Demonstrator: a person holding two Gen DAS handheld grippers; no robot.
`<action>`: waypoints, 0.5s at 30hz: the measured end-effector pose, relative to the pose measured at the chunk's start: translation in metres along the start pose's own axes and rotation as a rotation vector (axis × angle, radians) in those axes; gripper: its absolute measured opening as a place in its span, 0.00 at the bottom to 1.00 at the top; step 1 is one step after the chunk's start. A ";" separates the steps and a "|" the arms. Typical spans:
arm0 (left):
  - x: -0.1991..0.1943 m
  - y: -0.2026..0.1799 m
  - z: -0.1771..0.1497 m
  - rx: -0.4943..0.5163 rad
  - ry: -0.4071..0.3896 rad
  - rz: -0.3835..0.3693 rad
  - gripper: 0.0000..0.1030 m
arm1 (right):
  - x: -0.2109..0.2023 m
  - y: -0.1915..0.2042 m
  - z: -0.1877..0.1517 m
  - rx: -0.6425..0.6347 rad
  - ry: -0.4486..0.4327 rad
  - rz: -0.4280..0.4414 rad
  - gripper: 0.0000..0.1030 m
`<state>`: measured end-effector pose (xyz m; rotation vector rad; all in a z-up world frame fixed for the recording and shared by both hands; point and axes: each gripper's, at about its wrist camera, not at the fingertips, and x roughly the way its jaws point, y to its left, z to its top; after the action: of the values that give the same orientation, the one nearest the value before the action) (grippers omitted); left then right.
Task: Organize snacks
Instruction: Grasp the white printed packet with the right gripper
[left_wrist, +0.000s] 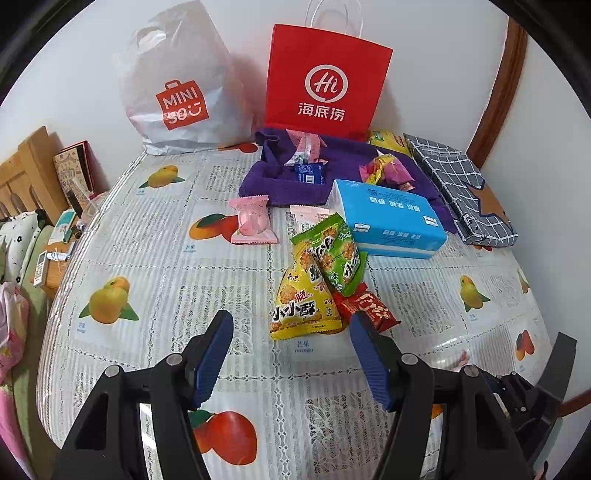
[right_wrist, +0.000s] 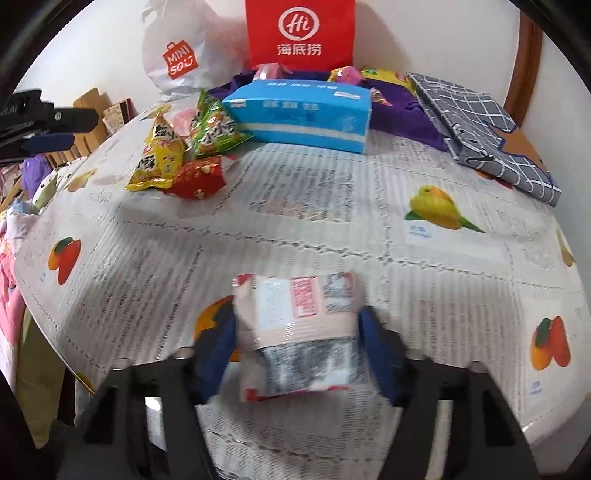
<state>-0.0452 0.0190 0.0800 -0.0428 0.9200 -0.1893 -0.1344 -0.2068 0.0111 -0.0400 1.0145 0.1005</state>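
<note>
My left gripper (left_wrist: 291, 328) is open and empty, just short of a pile of snacks: a yellow packet (left_wrist: 301, 306), a green packet (left_wrist: 338, 254) and a red packet (left_wrist: 369, 312). A pink round snack (left_wrist: 253, 221) lies further back. My right gripper (right_wrist: 297, 328) is shut on a pink and white snack packet (right_wrist: 299, 332), held above the table's near side. The same pile shows in the right wrist view: yellow (right_wrist: 159, 158), green (right_wrist: 214, 129), red (right_wrist: 197, 177). More snacks lie on a purple cloth (left_wrist: 280, 181).
A blue tissue box (left_wrist: 388, 221) stands behind the pile. A red paper bag (left_wrist: 325, 77) and a white plastic bag (left_wrist: 177, 85) stand against the wall. A grey checked pouch (left_wrist: 461, 184) lies at the right. The fruit-print tablecloth (left_wrist: 147, 277) covers the round table.
</note>
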 end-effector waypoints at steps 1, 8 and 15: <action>0.002 0.000 0.001 -0.003 0.000 -0.005 0.62 | 0.000 -0.003 0.001 0.002 0.006 0.010 0.55; 0.020 0.000 0.009 -0.008 0.023 -0.002 0.62 | -0.010 -0.014 0.015 0.023 -0.029 0.032 0.39; 0.045 -0.002 0.017 -0.007 0.066 0.012 0.62 | 0.007 -0.024 0.037 0.009 -0.019 0.010 0.37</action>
<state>-0.0052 0.0085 0.0550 -0.0381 0.9864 -0.1773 -0.0970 -0.2274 0.0241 -0.0253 0.9963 0.1050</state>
